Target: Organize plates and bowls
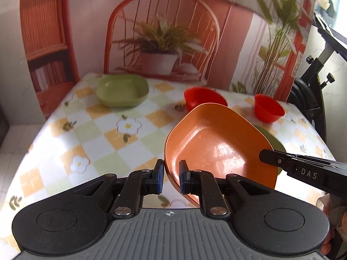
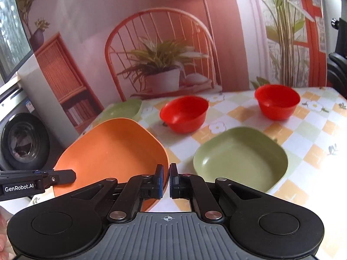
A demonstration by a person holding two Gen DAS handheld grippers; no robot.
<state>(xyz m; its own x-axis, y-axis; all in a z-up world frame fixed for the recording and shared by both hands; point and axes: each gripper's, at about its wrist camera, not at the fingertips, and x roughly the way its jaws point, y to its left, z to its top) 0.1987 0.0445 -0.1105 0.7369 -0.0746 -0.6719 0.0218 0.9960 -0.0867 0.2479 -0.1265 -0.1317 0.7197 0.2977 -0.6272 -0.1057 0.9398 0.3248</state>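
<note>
1. There are two red bowls (image 2: pixel 184 113) (image 2: pixel 277 101), two green plates (image 2: pixel 240 161) (image 2: pixel 121 109) and one orange plate (image 2: pixel 112 151).
2. The left gripper (image 1: pixel 171 176) pinches the orange plate's rim and holds it tilted above the table (image 1: pixel 104 134).
3. The right gripper (image 2: pixel 166 181) pinches its other edge, fingers nearly together.
4. One green plate sits near the table's front edge; the other sits at the back.
5. Bare cloth shows between the dishes.

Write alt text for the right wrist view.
Both grippers, right and left, pinch opposite rims of a tilted orange plate above a checkered tablecloth. A green plate lies right; two red bowls stand behind.
</note>
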